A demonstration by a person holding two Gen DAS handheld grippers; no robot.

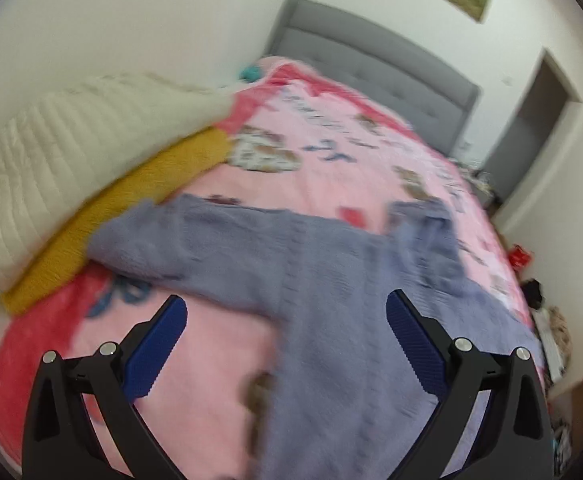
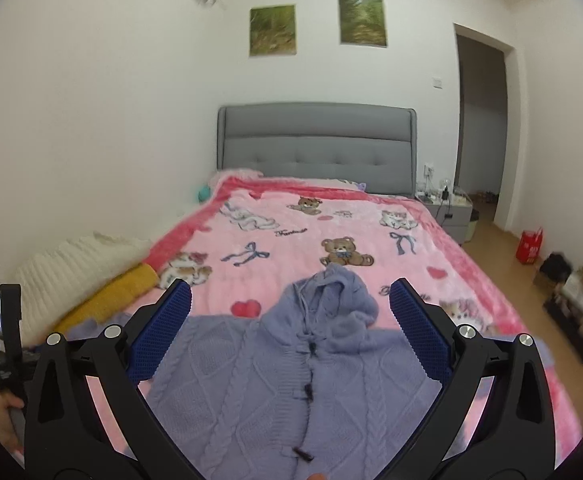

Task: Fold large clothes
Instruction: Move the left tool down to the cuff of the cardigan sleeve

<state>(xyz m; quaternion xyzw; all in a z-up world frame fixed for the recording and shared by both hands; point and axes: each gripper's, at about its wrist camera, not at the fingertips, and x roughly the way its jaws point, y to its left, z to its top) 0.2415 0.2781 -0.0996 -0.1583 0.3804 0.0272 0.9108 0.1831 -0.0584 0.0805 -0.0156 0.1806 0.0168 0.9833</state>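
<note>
Right wrist: one lavender cardigan, flat.

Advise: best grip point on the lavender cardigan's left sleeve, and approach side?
Likely the cuff end of the outstretched sleeve of the lavender cardigan, near the yellow knit. It lies flat on the pink blanket, so bring the open left gripper low from the bed's left edge and pinch the cuff edge. The view is blurred, so the exact cuff line is unclear.

A lavender cable-knit hooded cardigan lies spread flat, front side up, on the pink bed blanket. Its hood is crumpled above the neckline, dark toggle buttons run down the closed front, and one sleeve stretches out sideways.
</note>
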